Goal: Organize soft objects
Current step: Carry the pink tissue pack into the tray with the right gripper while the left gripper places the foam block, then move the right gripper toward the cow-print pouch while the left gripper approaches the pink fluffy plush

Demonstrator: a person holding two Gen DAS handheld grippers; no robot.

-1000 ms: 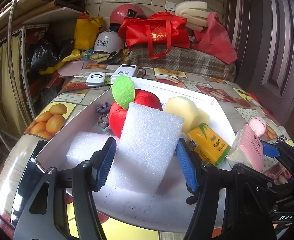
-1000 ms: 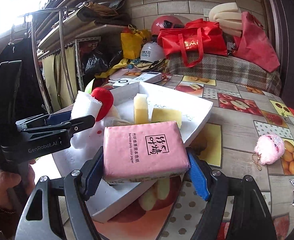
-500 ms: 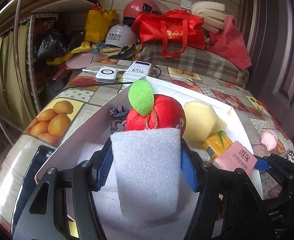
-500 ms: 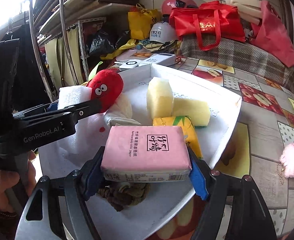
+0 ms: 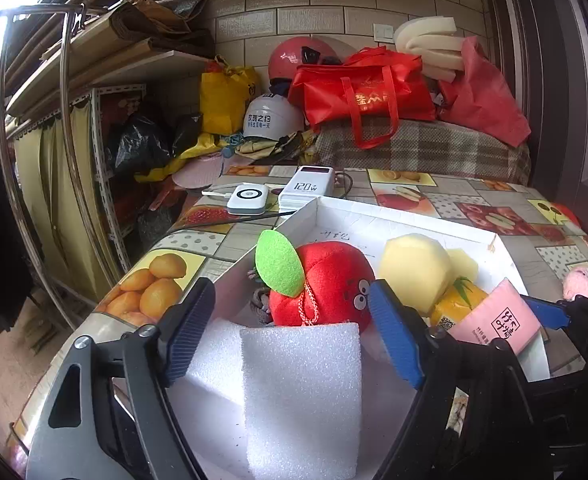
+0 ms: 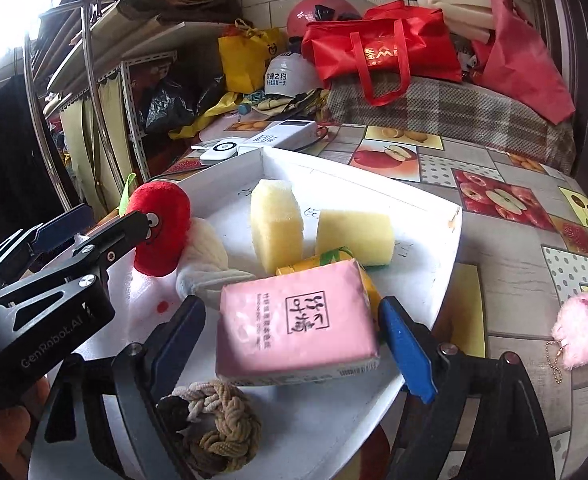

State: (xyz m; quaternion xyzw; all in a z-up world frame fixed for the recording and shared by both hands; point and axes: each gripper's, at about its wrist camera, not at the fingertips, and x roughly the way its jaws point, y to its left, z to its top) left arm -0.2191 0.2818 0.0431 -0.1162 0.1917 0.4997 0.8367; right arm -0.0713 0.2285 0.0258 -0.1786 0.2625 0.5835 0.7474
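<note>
In the shallow white cardboard tray (image 6: 434, 248), both loads now rest released: a half-second ago each was pinched. The left gripper (image 5: 289, 336) is opening off the white foam block (image 5: 300, 396); the right gripper (image 6: 294, 340) is opening off the pink tissue pack (image 6: 294, 328) (pads clear). Pink plush keychain (image 6: 580, 330) remains outside.

Both wrist views close above the shallow white cardboard tray (image 5: 410, 216) (image 6: 450, 240), angled downward toward the brick wall — left from its near-left end, right from its right edge; tray contents shared.
</note>
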